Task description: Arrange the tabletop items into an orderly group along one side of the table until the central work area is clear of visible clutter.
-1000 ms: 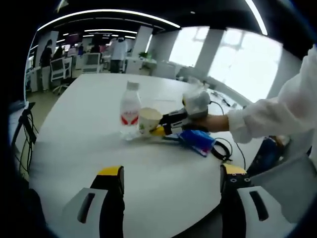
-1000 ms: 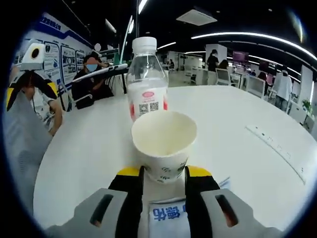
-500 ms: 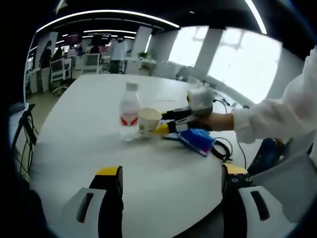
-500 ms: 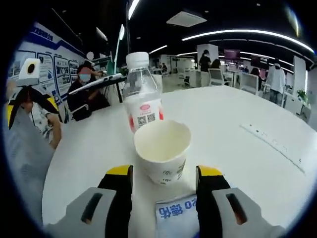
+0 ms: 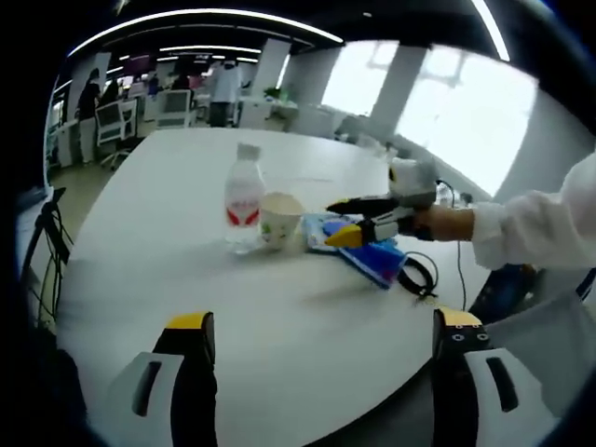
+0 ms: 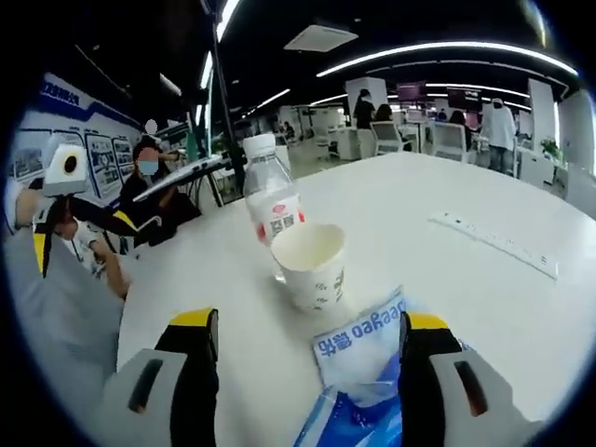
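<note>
The right tongs stand wide open and hold nothing; their yellow-tipped jaws are on each side of a blue and white plastic packet that lies flat on the white round tabletop. Just beyond the packet stands a white paper cup, upright, and close behind it a clear plastic bottle with a red label. The left tongs are also wide open and empty, above the near tabletop edge, well apart from this group.

Upright clear bottle beside white paper cup; blue packet nearer, flat
</note>
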A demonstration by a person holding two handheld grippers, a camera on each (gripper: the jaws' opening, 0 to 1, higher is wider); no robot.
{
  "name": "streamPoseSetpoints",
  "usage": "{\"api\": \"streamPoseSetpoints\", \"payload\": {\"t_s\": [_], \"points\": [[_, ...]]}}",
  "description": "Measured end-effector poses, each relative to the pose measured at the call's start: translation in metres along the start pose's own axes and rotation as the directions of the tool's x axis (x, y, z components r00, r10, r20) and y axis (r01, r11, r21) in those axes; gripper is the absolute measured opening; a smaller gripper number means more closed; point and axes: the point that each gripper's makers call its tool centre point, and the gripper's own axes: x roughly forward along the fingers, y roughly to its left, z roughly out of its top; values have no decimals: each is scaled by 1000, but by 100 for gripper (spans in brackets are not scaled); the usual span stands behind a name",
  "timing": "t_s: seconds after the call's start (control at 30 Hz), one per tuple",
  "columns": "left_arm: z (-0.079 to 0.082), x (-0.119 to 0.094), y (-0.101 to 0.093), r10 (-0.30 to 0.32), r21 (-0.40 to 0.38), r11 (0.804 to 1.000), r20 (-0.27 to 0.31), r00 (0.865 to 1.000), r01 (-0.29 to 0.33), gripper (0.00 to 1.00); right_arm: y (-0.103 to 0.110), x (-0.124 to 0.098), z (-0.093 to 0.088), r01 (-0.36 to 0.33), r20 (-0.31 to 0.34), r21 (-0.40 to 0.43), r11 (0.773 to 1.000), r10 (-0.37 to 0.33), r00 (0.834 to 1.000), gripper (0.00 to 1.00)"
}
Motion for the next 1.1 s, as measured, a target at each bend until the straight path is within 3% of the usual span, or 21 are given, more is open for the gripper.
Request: {"api": "streamPoseSetpoints", "payload": {"t_s": [0.27,0.37,0.77,1.1], "points": [[5,0,-3,-21,-25,999,8,1000,21,93,17,-26,8,16,12,-12,1000,-16,1000,80],[6,-1,-7,-33,-25,999,10,999,34,93,12,-31,2,25,-3,-22,999,-25,1000,79],[10,1,-23,-80,3,997,16,997,80,92,19,-58,3,63,6,-19,998,-63,998,78],[10,0,-22,-71,-2,997,20,997,71,91,28,-81,5,98,60,24,995,-99,993,78]]}}
